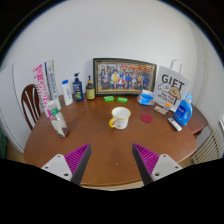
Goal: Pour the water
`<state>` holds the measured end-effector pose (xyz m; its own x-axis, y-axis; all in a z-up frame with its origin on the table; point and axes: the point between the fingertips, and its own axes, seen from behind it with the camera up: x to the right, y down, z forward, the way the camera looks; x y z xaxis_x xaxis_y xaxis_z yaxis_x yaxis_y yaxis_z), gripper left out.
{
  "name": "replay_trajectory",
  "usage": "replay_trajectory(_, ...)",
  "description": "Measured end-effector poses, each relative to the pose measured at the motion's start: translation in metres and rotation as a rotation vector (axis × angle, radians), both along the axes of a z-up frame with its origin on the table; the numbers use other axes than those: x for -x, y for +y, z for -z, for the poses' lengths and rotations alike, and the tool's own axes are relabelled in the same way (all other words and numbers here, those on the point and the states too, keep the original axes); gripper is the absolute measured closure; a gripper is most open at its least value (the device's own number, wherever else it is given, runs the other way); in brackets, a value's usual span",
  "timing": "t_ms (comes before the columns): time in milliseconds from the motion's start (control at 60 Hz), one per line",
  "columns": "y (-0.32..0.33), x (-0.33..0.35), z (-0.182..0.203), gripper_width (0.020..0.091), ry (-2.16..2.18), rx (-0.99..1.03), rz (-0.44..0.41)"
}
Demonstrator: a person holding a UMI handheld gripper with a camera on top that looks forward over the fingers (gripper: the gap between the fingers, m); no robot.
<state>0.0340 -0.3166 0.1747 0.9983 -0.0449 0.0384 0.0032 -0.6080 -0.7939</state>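
Mug (pixel 120 117) beyond the gripper (pixel 112 160) (open).

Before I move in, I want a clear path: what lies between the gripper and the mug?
In the gripper view, only bare table lies between the open gripper and the mug.

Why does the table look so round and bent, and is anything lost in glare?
Gripper view: the wide-angle lens bows the table and wall outward; light is even indoor, with soft shadows beside the mug; no strong glare; the framed picture and gift bag stay readable; the gripper is open and empty.
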Motion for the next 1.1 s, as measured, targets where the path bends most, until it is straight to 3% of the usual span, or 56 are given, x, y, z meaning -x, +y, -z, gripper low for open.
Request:
replay_trajectory(350, 0.054, 0.206, 0.036, 0.0244, 0.119, -0.103, -0.199)
replay_trajectory(683, 0.178, 0.258, 0.09, 0.0258, 0.061, -0.224, -0.16)
replay_trajectory(767, 0.194, 0.259, 0.103, 0.0332, 0.03, -0.239, -0.155)
replay_trajectory(883, 0.205, 0.261, 0.112, 0.0552, 0.009, -0.26, -0.151)
replay_trajectory(1100, 0.207, 0.261, 0.103, 0.0664, -0.006, -0.3, -0.167)
